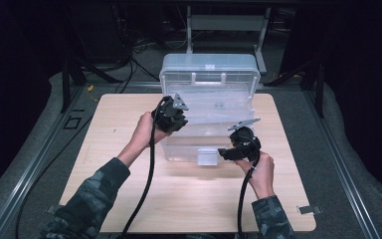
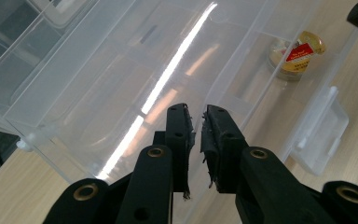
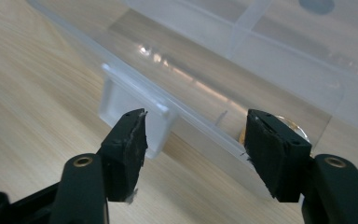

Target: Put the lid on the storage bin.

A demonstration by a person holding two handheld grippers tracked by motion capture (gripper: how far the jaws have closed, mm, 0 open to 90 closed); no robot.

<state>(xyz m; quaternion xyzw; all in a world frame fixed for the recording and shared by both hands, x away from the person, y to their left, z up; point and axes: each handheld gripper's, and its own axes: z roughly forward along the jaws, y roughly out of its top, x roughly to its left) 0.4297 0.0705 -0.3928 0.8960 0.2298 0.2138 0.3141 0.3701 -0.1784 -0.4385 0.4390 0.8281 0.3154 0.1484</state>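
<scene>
Box: clear plastic box [image 1: 206, 107] with its lid raised, at the 12 o'clock half of the wooden worktop [image 1: 129, 199].
Latch: clear tab [image 3: 130, 109] on the box's front wall.
Tin: small gold tin [image 2: 296, 53] inside the box.
Left claw [image 2: 196, 135]: nearly closed, a thin gap, gripping nothing, over the box's 9 o'clock side.
Right claw [image 3: 193, 149]: wide open, empty, facing the latch at the front wall.

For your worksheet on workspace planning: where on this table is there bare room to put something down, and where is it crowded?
Bare wood lies along the table's left edge beside the left gripper, and across the near strip between the forearms. A narrower strip runs right of the clear plastic box. The middle back is crowded: the box, its front latch and the right gripper.
</scene>
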